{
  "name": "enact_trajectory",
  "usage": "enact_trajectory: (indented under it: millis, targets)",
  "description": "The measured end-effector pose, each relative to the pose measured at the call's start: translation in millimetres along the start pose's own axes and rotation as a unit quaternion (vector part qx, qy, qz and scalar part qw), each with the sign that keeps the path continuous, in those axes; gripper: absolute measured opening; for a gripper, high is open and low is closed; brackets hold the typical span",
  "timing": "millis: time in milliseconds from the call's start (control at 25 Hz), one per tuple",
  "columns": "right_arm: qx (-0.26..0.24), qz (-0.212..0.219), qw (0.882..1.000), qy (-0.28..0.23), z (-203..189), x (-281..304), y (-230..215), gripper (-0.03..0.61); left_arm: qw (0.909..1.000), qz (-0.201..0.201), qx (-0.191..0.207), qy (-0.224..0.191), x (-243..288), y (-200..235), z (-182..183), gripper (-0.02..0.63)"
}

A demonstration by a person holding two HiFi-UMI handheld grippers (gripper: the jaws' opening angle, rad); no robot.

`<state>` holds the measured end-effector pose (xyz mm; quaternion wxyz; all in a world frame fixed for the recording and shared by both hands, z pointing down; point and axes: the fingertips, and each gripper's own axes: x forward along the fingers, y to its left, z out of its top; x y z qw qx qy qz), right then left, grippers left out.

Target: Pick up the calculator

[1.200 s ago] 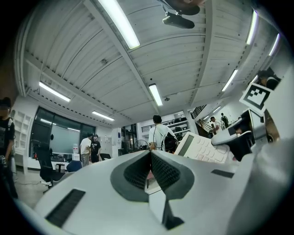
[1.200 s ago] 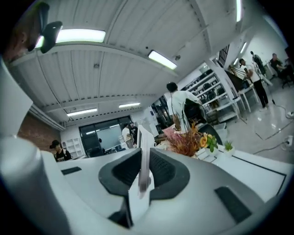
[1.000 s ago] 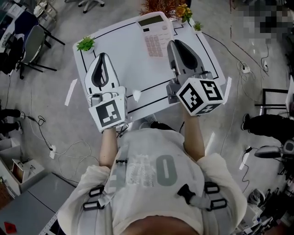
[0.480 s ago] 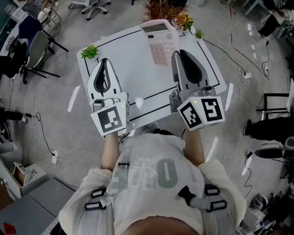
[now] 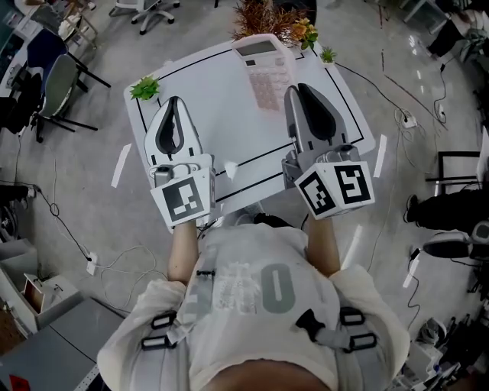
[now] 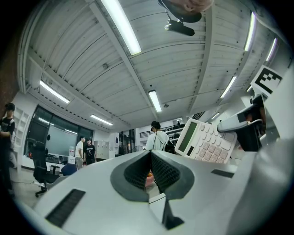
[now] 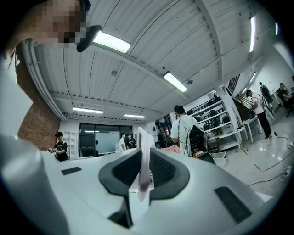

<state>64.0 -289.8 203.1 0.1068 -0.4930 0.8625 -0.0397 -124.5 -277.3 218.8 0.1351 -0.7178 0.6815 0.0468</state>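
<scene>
A white calculator [image 5: 263, 67] with a grey display and pale pink keys hangs tilted over the far part of the white table [image 5: 221, 122]. My right gripper [image 5: 293, 92] is shut on its right edge. In the right gripper view the calculator [image 7: 146, 137] shows edge-on as a thin white slab pinched between the dark pads. The left gripper view shows the calculator's [image 6: 205, 141] key face at the right, with the right gripper [image 6: 241, 125] on it. My left gripper [image 5: 173, 104] hovers over the table's left side, shut on nothing, its pads [image 6: 158, 167] meeting.
A small green plant [image 5: 144, 88] stands at the table's left corner. Dried orange flowers [image 5: 275, 17] and another sprig [image 5: 328, 55] are at the far edge. A small white piece [image 5: 228, 169] lies near the front. Office chairs [image 5: 53, 84] and cables [image 5: 69, 229] surround the table.
The right gripper rose a little with the calculator, which came up off the table and tilted. Over the last half second both grippers held still.
</scene>
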Motion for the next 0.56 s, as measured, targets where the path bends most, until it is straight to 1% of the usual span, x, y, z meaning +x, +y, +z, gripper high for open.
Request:
enact_trajectory:
  millis: [240,560]
  targets:
    - [-0.001,-0.004,1.0,-0.004,0,-1,-1,0.066,1.0,-0.002,0.001,-0.001,2,3,1,0.021]
    - [-0.001,-0.008,1.0,0.0,1,-4,-19,0.066,1.0,-0.006,0.003,-0.001,10,-14,3,0.021]
